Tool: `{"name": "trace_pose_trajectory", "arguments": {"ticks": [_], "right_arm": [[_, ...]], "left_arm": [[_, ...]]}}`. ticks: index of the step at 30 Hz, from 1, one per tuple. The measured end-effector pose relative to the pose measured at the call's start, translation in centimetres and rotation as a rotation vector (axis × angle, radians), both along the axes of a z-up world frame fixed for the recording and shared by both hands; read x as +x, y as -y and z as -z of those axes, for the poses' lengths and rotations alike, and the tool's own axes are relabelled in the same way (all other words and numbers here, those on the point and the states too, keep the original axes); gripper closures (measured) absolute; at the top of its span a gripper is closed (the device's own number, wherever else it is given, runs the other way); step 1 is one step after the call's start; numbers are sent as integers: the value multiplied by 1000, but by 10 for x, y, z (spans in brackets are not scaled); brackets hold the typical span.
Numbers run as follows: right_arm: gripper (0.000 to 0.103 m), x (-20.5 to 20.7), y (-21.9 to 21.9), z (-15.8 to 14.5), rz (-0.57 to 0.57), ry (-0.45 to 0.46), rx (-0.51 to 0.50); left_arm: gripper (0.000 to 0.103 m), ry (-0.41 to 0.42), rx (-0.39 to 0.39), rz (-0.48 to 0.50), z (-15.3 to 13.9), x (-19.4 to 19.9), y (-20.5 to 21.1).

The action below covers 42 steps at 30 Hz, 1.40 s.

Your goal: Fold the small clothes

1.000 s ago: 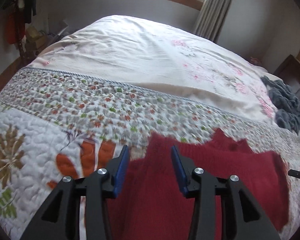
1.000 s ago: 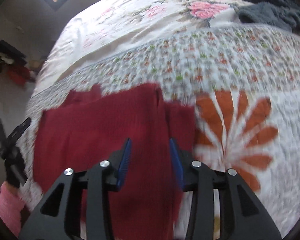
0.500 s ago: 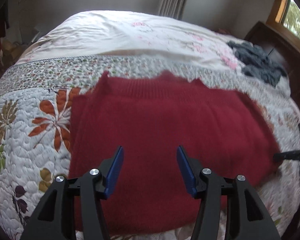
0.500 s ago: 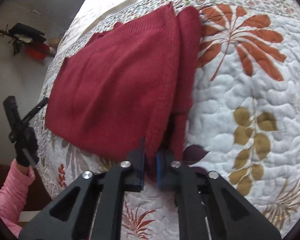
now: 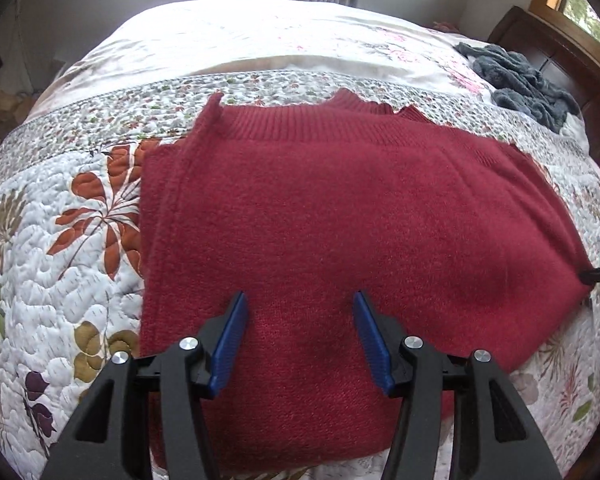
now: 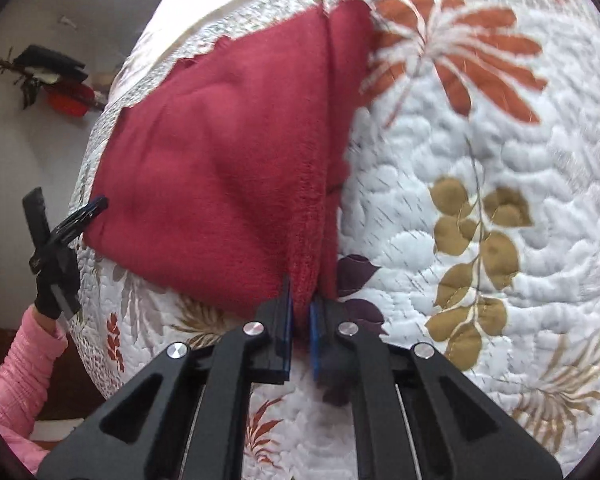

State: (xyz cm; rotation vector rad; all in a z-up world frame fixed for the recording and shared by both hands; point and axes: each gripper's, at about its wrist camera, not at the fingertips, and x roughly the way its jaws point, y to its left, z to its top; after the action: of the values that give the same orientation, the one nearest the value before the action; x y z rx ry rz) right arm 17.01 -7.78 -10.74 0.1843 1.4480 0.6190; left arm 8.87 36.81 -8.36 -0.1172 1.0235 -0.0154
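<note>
Right gripper [image 6: 299, 320]: jaws nearly closed, pinching the near corner of the red sweater [image 6: 220, 160]; a thin fold of knit shows between the blue pads [image 6: 286, 320]. How deep the fabric sits in the grip is hidden by the pads.

Left gripper [image 5: 300, 332]: jaws spread wide, holding nothing, hovering over the sweater's near half. Whether the pads touch the knit cannot be told. In the right wrist view this gripper [image 6: 96, 204] appears at the sweater's left corner, held by a black-gloved hand [image 6: 56, 280] with a pink sleeve [image 6: 20, 372]; the sleeve is cut off by the frame edge.

One red sweater [image 5: 360, 232], lying on the bed [image 5: 60, 240] on the leaf-pattern quilt near the bed's near edge. The long axis runs left to right in the left wrist view; the ribbed band lies along the far side. A narrower layer sticks out along its left edge. Its near edge is hidden behind the left gripper's arms.

One dark grey garment [image 5: 520, 80], bunched up, at the bed's far right corner, well apart from the sweater. What kind it is cannot be made out.
</note>
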Motion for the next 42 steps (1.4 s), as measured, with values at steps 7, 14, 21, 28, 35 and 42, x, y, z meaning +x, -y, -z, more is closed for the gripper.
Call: {"name": "trace_pose_trajectory", "arguments": {"ticks": [7, 14, 21, 28, 35, 42], "right_arm": [[96, 4, -1, 5, 10, -16, -3], [85, 10, 0, -16, 21, 30, -4], [37, 47, 11, -31, 147, 59, 59], [37, 74, 11, 3, 196, -38, 105], [51, 79, 1, 14, 184, -33, 119], [77, 78, -14, 26, 168, -40, 109]], "left_arm": [[47, -5, -14, -23, -1, 4, -1], [47, 32, -65, -65, -19, 7, 4], [44, 74, -118, -114, -39, 32, 20], [43, 65, -101, -93, -27, 58, 40], [44, 15, -105, -96, -3, 66, 38], [43, 18, -74, -58, 3, 63, 40]]}}
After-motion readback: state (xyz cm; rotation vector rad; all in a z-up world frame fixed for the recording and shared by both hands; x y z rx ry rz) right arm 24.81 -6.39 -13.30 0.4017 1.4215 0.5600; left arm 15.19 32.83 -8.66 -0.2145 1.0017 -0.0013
